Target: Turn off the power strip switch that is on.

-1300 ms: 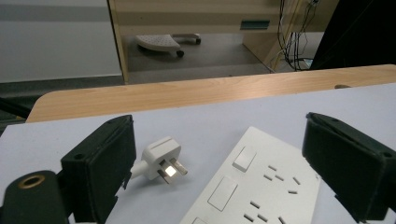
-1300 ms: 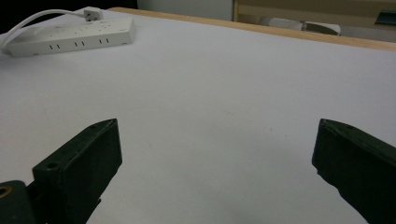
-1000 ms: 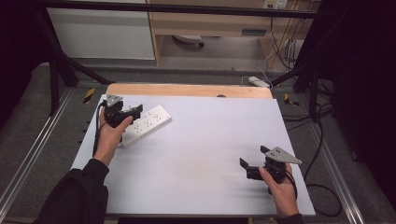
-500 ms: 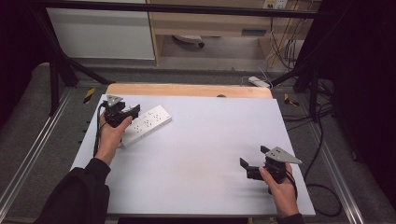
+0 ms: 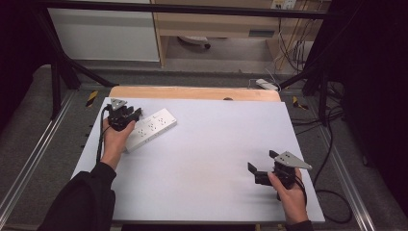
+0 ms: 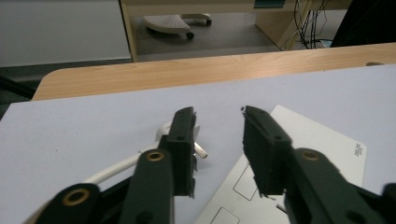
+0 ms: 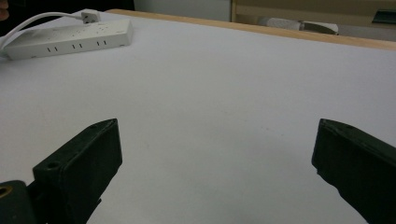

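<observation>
Power strip [image 5: 150, 128]: white, lying flat at the far left of the worktop [image 5: 211, 159], angled, sockets up.
Plug [image 6: 198, 148]: white, lying just beside the strip's near end, its cord [image 6: 116, 165] curling off left.
Left gripper [image 6: 218, 122]: right over the plug, jaws just closing in, a narrow gap left, nothing pinched yet.
Right gripper [image 5: 262, 162]: well apart at the near right, jaws spread wide over bare worktop.
</observation>
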